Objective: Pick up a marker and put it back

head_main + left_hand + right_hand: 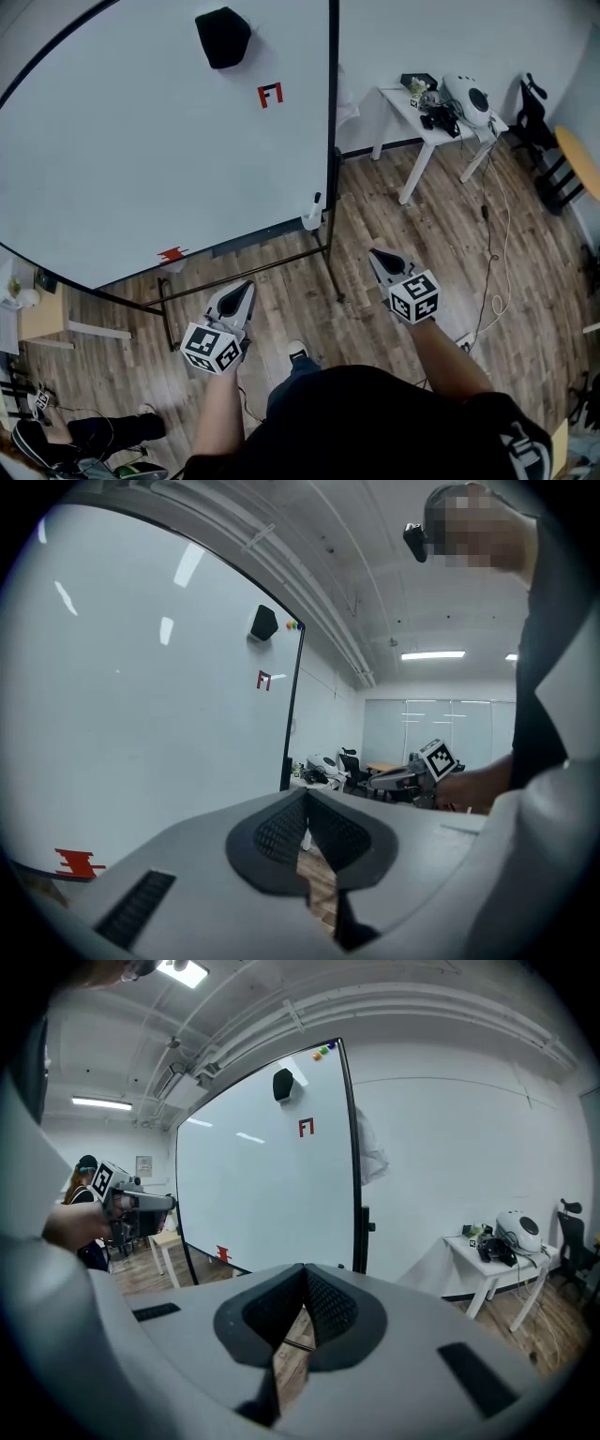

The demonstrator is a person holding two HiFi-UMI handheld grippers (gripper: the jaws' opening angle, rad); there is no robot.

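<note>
- Head view: the left gripper (248,288) and the right gripper (374,254) both hang over the wooden floor (403,234), well apart from the whiteboard (141,141). Neither one carries anything.
- Head view: a small white cup (311,221) is fixed at the board's lower right corner. A dark marker (317,199) stands upright in it, so the task's thing is in its holder and not yet picked up. A black eraser (223,37) sits high on the board.
- Left gripper view: the jaws are clenched tip to tip with nothing between them, only floor showing through the slit below. They aim past the board's right edge. A small pale shape just below the tips may be the cup, but I cannot tell.
- Right gripper view: the jaws are pressed together and empty as well, pointing toward the board's frame. The marker is too small to make out here.
- Handling, as a judgement: a marker is light, rigid and smooth-barrelled, so it may roll or slip in a loose pinch. Only its top stands clear of the cup, so that is the place to grip, across the barrel. Lift straight up so the cup is not dragged. Whichever gripper goes in must open first.
</note>
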